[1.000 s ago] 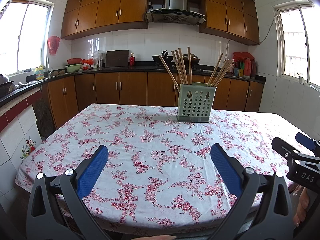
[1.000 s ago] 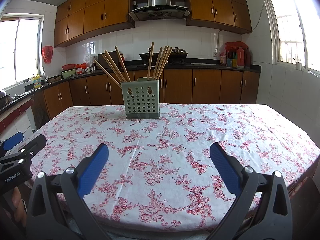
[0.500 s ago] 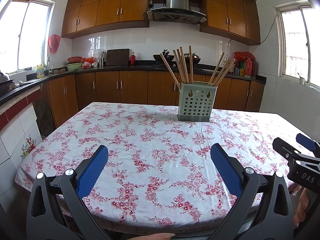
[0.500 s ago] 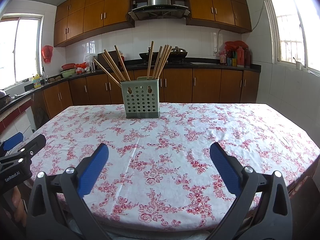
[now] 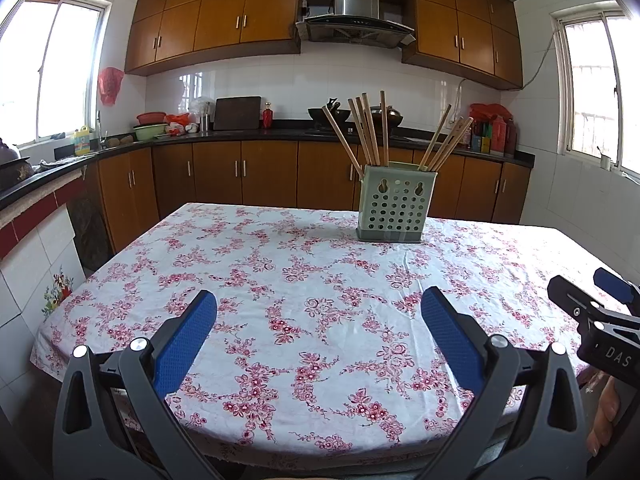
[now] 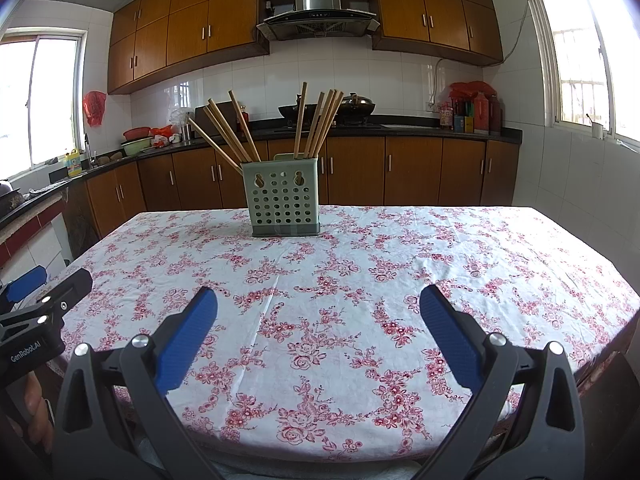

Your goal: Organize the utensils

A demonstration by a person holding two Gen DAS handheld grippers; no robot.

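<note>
Item: green perforated utensil holder [image 5: 395, 205], standing upright on the far part of the table [image 6: 480, 272], slightly right of centre in the left wrist view, slightly left of centre in the right wrist view

Contents: wooden chopsticks [image 5: 370, 132] in two groups, one fanned leftward, one leaning right [image 5: 444, 145]; whether a divider separates them cannot be told

Change over the last second: almost none; the holder sits a little lower in the left wrist view than a second ago, a small shift of that camera; chopsticks and both grippers unchanged. Judgement: no handling under way; all visible utensils already stand in the holder, which fits either a sorted result or a set awaiting sorting

Left gripper [image 5: 319, 326]: jaws spread wide, nothing between them, held over the near edge of the table
Right gripper [image 6: 319, 322]: jaws spread wide, empty, also at the near edge, beside the left

Surface: white cloth with red floral print [image 5: 304, 280], lightly creased; no loose utensil visible on it

Room: kitchen; brown cabinets [image 6: 360, 172], dark worktop, range hood [image 6: 318, 4], white tiles, windows left and right
</note>
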